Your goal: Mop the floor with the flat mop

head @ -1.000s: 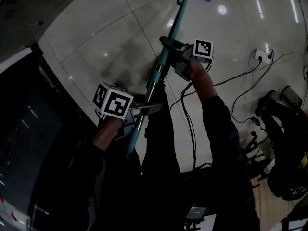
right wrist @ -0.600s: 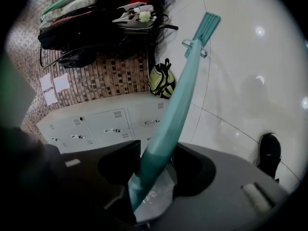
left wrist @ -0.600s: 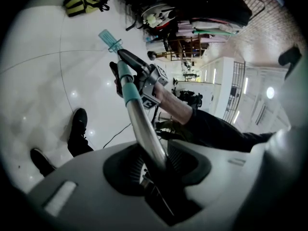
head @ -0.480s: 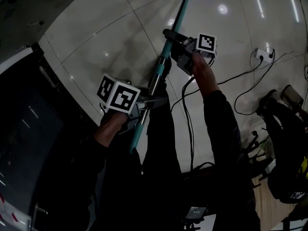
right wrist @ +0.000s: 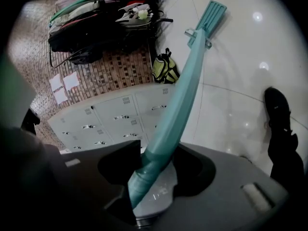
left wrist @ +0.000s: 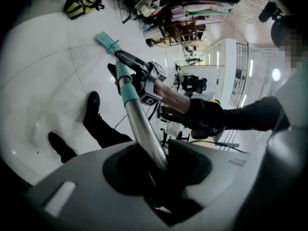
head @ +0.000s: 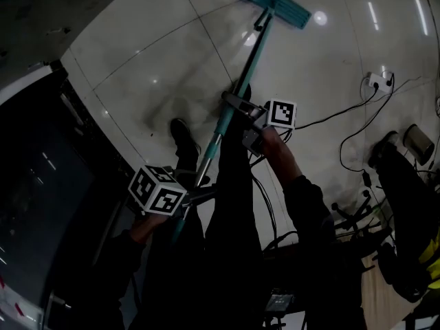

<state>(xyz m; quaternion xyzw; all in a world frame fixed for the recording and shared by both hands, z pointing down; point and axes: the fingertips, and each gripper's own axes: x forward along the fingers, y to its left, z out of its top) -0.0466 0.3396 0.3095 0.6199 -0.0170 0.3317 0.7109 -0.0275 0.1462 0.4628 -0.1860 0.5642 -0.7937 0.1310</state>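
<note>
An institutional workroom or lab hall, not a home — glossy white floor tiles (head: 130, 60); a bank of grey metal lockers (right wrist: 113, 119); bags (right wrist: 91, 30) heaped beside small-patterned tiling (right wrist: 137, 64); cables (head: 337, 115) trailing from a floor power strip (head: 375, 82).

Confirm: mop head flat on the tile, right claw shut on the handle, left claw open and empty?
Wrong on the left claw: it is shut on the handle too, per the left gripper view. The mop head and right claw parts stand.
</note>
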